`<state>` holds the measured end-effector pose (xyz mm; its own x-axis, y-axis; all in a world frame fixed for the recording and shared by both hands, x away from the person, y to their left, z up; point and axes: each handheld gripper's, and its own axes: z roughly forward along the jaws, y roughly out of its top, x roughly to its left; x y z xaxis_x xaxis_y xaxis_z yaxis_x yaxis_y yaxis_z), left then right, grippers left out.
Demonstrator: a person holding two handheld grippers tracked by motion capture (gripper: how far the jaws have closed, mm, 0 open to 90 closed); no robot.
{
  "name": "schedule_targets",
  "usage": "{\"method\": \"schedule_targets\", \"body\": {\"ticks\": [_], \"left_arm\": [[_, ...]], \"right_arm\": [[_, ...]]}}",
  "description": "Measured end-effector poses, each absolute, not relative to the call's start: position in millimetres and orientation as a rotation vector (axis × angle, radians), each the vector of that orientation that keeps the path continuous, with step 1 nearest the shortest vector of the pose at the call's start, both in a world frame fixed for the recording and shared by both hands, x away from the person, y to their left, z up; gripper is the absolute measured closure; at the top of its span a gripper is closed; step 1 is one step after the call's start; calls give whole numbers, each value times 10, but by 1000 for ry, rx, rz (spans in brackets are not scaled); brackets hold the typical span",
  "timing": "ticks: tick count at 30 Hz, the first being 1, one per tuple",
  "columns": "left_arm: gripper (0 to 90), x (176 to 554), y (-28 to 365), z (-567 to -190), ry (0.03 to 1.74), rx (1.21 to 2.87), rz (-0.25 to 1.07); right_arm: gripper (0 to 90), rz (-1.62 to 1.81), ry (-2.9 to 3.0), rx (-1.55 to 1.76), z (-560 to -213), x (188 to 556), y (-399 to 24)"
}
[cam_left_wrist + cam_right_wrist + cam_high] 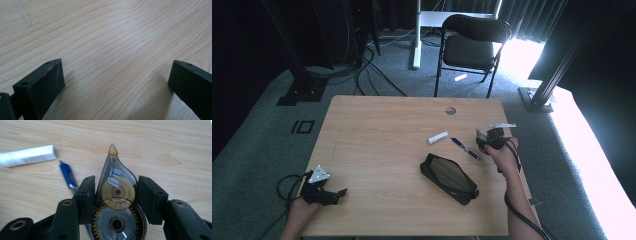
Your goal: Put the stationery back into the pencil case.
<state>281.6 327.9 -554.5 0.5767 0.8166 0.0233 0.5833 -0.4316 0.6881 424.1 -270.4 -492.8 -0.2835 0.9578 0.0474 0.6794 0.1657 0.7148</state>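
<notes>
We hold a teardrop-shaped, clear smoky-plastic correction tape dispenser [117, 195] with yellow and grey gear wheels inside, clamped between the two black jaws of our right gripper [116, 197]. Its amber tip points away from us, and the pads press on both of its flat sides. In the high view the right gripper [490, 138] sits near the right edge of the light wooden tabletop [377, 135], about halfway along that edge, and the dispenser seems to be clear of the surface, though we cannot tell for certain.

Just beside the grip lies a blue ballpoint pen [465, 148], and beyond it a small white rectangular eraser [438, 137]. Nearer the front edge, right of centre, lies a black zipped pencil case [449, 178], set at an angle; we cannot tell whether its zip is open.

Our left gripper [324, 192] rests at the front left corner of the tabletop with its jaws spread wide over bare wood and nothing between them.

We judge the work to be at an early stage: one piece of stationery is picked up, while the pen and the eraser lie untouched. If the things are meant for the case, all three are yet to go in.
</notes>
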Motion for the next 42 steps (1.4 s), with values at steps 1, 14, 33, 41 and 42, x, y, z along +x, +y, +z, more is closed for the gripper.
{"method": "schedule_targets", "body": {"ticks": [1, 14, 33, 41, 42], "left_arm": [[7, 2816, 3279, -5545, 1110, 2169, 472], [7, 2816, 3278, -5546, 1111, 2168, 472], [7, 2816, 3278, -5546, 1111, 2167, 472], [7, 2816, 3277, -5547, 1112, 2165, 472], [7, 2816, 3277, -5546, 1112, 2166, 472]], "right_arm": [[493, 905, 2041, 1536, -4899, 4218, -2688], [495, 1011, 2149, 1391, -4660, 3930, -2500], [497, 1140, 2289, 1148, -4346, 3436, -2189], [497, 1119, 2383, 1050, -4331, 3276, -2009], [497, 1121, 2389, 1042, -4333, 3256, -1986]]}}
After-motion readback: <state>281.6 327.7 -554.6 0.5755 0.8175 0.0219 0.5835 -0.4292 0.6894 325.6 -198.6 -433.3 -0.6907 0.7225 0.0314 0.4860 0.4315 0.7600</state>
